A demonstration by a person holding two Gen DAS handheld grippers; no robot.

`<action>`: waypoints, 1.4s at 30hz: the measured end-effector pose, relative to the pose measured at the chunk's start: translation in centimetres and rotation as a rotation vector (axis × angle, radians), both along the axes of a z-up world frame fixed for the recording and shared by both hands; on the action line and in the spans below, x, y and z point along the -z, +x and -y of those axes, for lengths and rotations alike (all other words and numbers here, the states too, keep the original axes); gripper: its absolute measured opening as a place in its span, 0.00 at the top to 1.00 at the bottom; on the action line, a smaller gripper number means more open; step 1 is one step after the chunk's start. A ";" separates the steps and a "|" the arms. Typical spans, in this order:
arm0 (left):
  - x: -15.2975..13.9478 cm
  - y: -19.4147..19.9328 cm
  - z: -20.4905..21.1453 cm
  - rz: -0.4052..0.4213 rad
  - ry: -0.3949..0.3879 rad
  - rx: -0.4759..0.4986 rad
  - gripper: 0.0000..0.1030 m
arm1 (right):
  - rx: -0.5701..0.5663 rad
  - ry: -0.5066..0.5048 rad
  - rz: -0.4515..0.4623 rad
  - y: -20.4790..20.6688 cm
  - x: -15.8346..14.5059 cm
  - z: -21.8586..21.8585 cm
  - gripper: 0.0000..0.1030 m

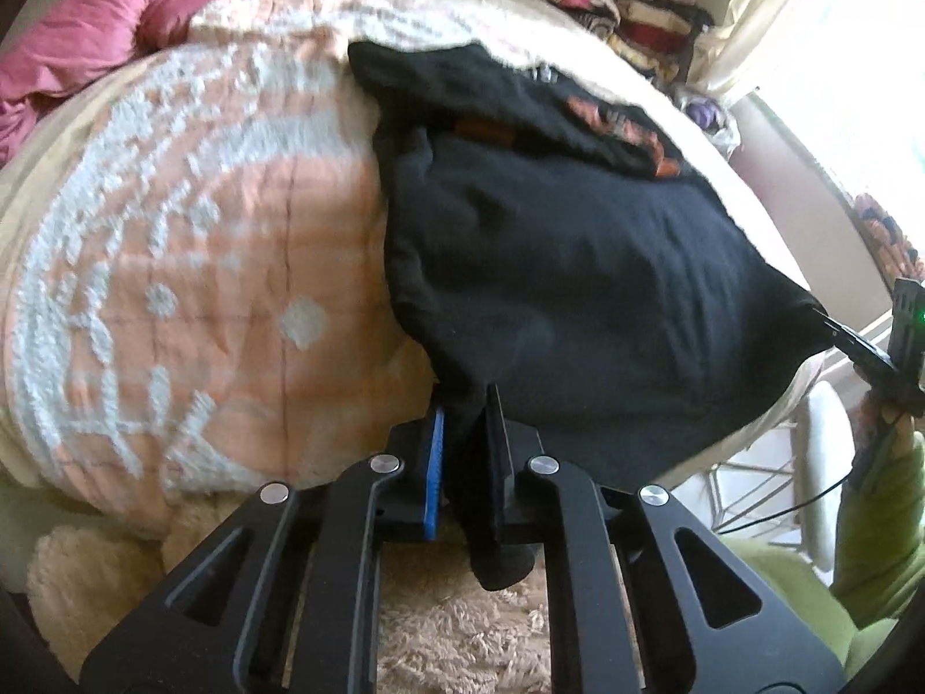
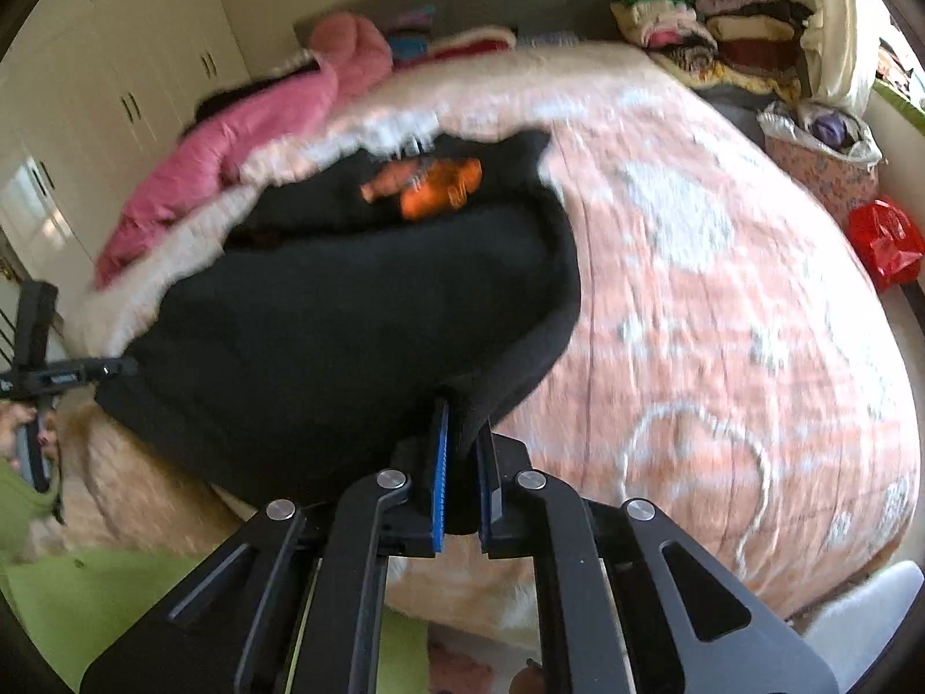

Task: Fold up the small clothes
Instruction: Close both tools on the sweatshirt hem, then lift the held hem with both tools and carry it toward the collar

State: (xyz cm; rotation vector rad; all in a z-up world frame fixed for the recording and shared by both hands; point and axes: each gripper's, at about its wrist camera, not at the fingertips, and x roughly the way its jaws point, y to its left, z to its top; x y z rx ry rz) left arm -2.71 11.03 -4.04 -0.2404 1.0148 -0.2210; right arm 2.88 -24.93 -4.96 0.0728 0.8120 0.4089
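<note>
A black garment [image 1: 566,266] with an orange print [image 1: 624,127] lies on the bed, its near part lifted and stretched between both grippers. My left gripper [image 1: 465,405] is shut on its near left corner; a black fold hangs down between the fingers. My right gripper [image 2: 465,413] is shut on the near right corner of the garment [image 2: 347,312]. The orange print [image 2: 433,185] shows at the far end. The right gripper shows at the right edge of the left wrist view [image 1: 832,329]. The left gripper shows at the left edge of the right wrist view [image 2: 124,367].
The bed has a peach and white quilt [image 1: 202,243]. A pink duvet [image 1: 115,17] is bunched at its far left. Piles of folded clothes [image 2: 722,29] sit beyond the bed. A red bag [image 2: 884,243] and a floral bag [image 2: 821,162] stand right of it.
</note>
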 end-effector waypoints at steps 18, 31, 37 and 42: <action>-6.9 3.4 -3.7 0.183 -0.104 -0.106 0.95 | 0.092 0.133 0.237 3.5 -8.0 2.2 0.93; -10.0 8.6 -6.6 0.240 -0.207 -0.198 0.97 | 0.176 0.119 0.287 11.1 -10.7 0.3 0.93; -10.1 11.5 -8.3 0.239 -0.205 -0.269 1.00 | 0.213 0.159 0.248 14.8 -10.4 0.5 0.93; -8.0 12.1 -7.2 0.176 -0.225 -0.221 0.97 | 0.216 0.110 0.209 17.1 -9.1 -0.3 0.93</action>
